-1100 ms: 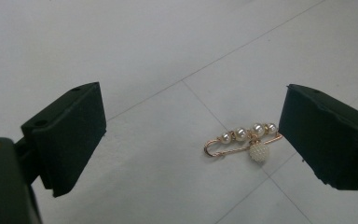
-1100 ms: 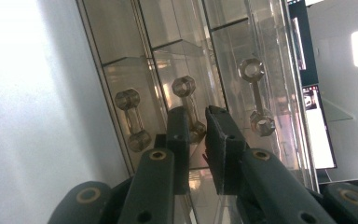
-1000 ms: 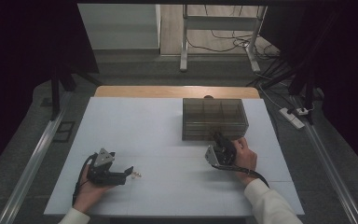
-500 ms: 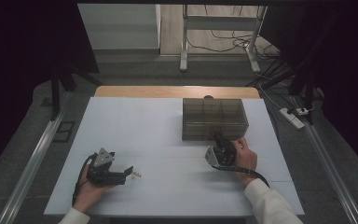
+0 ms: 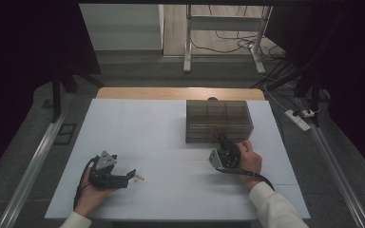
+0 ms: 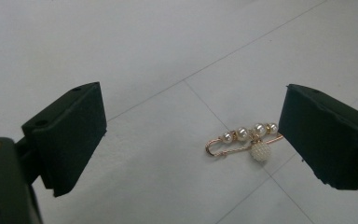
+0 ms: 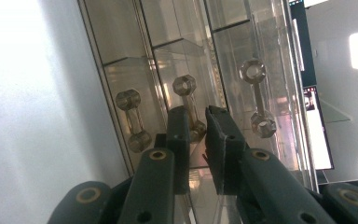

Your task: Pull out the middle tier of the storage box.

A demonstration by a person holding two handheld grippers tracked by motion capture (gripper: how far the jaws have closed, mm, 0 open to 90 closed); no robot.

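Brooch [image 6: 244, 142], pearl, lying on table [image 5: 171, 123] between my wide-open left gripper [image 6: 191, 135], while my right gripper [image 7: 198, 140] is pinching middle drawer handle [image 7: 189, 105] of box [image 5: 218, 121]; next, I judge: pulling drawer out, closing on brooch.

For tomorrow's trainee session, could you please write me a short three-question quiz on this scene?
1. True or false: the left gripper is clamped on the pearl brooch pin.
2. What do the right gripper's jaws stand at? A) the middle drawer handle of the clear drawer box B) the brooch C) a cable
3. What does the pin lie on?

Key:
1. False: jaws wide apart, pin on the table beside one jaw.
2. A
3. The white table.
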